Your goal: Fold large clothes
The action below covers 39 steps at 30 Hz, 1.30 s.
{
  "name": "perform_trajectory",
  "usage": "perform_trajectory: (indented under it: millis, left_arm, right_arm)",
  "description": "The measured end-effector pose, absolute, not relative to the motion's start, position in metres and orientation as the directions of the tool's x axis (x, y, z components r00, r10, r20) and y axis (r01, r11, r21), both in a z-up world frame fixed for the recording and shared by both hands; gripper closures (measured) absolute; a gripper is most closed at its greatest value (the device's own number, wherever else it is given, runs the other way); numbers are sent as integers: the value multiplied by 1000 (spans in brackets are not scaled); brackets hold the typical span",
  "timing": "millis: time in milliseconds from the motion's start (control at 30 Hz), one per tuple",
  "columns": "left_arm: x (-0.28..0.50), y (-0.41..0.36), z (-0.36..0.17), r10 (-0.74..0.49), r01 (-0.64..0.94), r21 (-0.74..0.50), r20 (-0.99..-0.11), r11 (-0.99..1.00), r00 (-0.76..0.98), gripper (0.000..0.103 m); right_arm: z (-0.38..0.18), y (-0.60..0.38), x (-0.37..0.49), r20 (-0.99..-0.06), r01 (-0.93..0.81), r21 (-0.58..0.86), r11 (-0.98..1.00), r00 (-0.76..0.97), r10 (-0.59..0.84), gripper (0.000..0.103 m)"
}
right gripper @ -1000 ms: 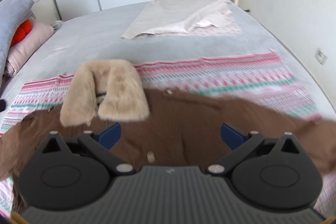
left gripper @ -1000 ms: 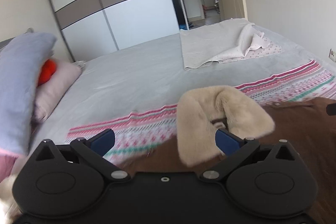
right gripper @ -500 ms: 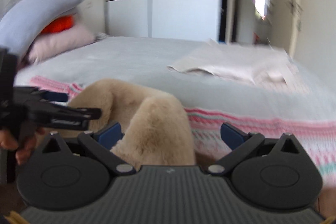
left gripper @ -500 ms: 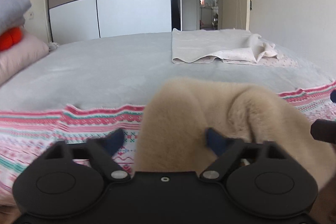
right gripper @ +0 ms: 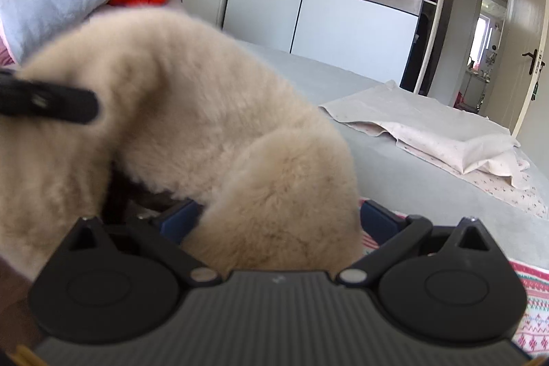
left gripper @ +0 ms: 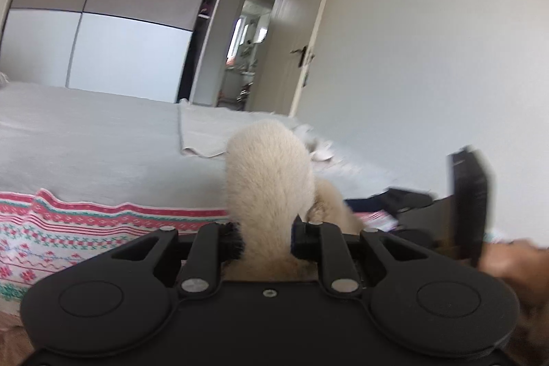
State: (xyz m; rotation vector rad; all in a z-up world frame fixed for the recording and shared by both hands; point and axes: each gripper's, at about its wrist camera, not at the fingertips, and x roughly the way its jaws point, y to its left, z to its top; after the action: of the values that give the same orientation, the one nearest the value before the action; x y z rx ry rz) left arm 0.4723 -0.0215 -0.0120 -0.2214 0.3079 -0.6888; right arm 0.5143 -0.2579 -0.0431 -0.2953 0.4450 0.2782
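My left gripper (left gripper: pixel 266 237) had pinched narrow on the coat's cream fur collar (left gripper: pixel 271 180), raised above the patterned blanket (left gripper: pixel 68 228) on the bed (left gripper: pixel 85 132). My right gripper (right gripper: pixel 278 222) stood wide, its fingers either side of the collar's other end.

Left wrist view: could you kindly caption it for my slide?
Left tongs pinch the coat's cream fur collar above the patterned blanket.
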Motion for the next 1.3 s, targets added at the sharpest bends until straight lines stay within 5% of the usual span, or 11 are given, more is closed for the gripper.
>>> perform_trajectory:
  millis: [67,200,333,467,700,867,1033,1100,1167,1200,1300]
  left_arm:
    - [468,-18,-9,-674,602,-327,-183,728,716,83]
    - [477,-8,-17,-681,573,-424,-162,702,714,83]
    - [500,23,-39,-683,463,-638,-140,616,716,83]
    - [523,36,-69,-695,317,-788,-186,528,695,83]
    - [531,37,-89,-699,181,-848,-269,498,663,78]
    - [506,19,-48,-567,297,-652,-248,698,786,24]
    - [525,10,-52,-532,323,-570,-247,756,810,18]
    - [543,6,-65,-555,309,-588,-299,748,776,21]
    - [549,9,-79,-643,341,-648,-307,681,702,68]
    - [549,12,-80,-695,367,-686,-282,628,661,77]
    - [547,30,-84,-826,382,-836,-139,394,547,84]
  right_arm:
    - [-43,-259,522,-460,-317,-217,923,867,190,3]
    - [-40,-287,536,-559,-440,68,896,727,399,70]
    - [-40,-352,534,-464,-475,477,740,579,671,77]
    - [-49,-407,519,-224,-447,744,497,534,815,77]
    - [-111,-429,547,-265,-67,920,387,622,736,76]
    - [-80,-401,533,-300,-202,774,600,717,629,26]
    - [-56,-364,526,-315,-307,498,811,807,499,12]
    - [-64,-356,533,-353,-292,432,853,816,458,14]
    - [-72,-350,539,-386,-318,438,841,778,495,41]
    - [-75,-355,534,-383,-363,473,803,736,559,59]
    - [-89,-384,540,-262,-398,707,584,620,740,71]
